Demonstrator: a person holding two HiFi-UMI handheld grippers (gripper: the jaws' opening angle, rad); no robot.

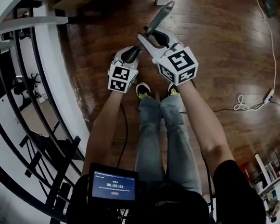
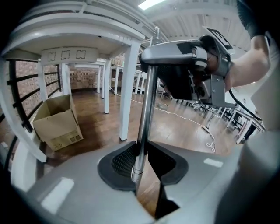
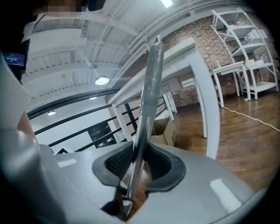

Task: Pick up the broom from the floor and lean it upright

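The broom shows only as its metal handle (image 1: 160, 16), slanting up and away over the wooden floor; its head is in no view. My left gripper (image 1: 131, 53) is shut on the lower part of the handle. In the left gripper view the handle (image 2: 145, 105) rises from between the dark pads of my left gripper (image 2: 146, 162) to my right gripper (image 2: 197, 65) above. My right gripper (image 1: 150, 37) is closed round the handle higher up. In the right gripper view the handle (image 3: 148, 87) slants up between both pads of that gripper (image 3: 138, 166).
A cardboard box (image 2: 57, 122) sits under a white table, whose legs (image 2: 129, 87) stand ahead. A black railing (image 1: 30, 100) curves along the left. A white cable with a power strip (image 1: 267, 95) lies at the right. The person's feet (image 1: 142, 91) are just below the grippers.
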